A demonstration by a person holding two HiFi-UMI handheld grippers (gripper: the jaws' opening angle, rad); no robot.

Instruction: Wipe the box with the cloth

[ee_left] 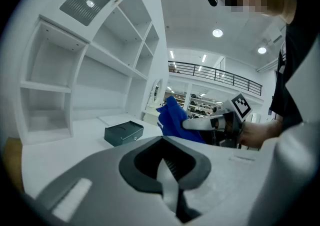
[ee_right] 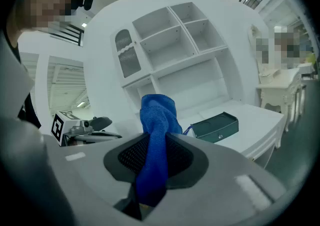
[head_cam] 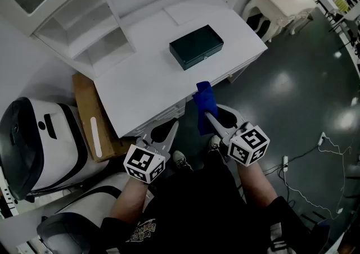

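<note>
A dark green box [head_cam: 196,46] [ee_left: 123,132] [ee_right: 216,126] lies shut on the white desk [head_cam: 152,78], near its right part. My right gripper [head_cam: 209,116] [ee_right: 150,170] is shut on a blue cloth [head_cam: 203,104] [ee_right: 156,140] [ee_left: 175,119], held upright just off the desk's front edge, short of the box. My left gripper [head_cam: 171,128] [ee_left: 167,180] is shut with nothing in it, at the desk's front edge, left of the right one.
White cubby shelves [head_cam: 84,28] rise at the desk's back left. A cardboard piece [head_cam: 93,118] leans left of the desk beside a white and black machine [head_cam: 34,140]. A cream ornate table [head_cam: 281,0] stands far right on the dark glossy floor [head_cam: 298,90]; cables [head_cam: 315,152] trail there.
</note>
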